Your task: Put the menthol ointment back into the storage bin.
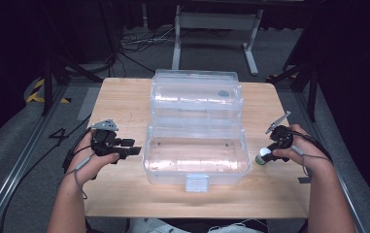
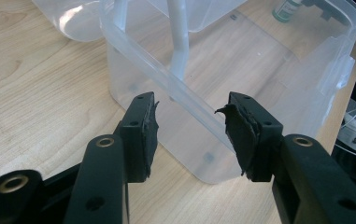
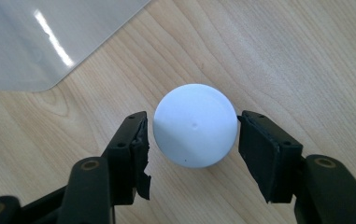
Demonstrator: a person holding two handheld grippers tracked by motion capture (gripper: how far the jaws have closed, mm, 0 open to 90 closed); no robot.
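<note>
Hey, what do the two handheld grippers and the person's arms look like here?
Both the left gripper and the right gripper are black, each topped by a grey three-cornered plate, with thin grey cables trailing over the wrists. The left gripper's jaw pads look frayed, and brass-ringed holes dot the jaw arms. The forearms are bare.

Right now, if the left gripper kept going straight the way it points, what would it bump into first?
Most likely the clear plastic box: the left gripper is open and aimed at the box's near rim and side wall, with bare table between them. How far off it is cannot be judged.
</note>
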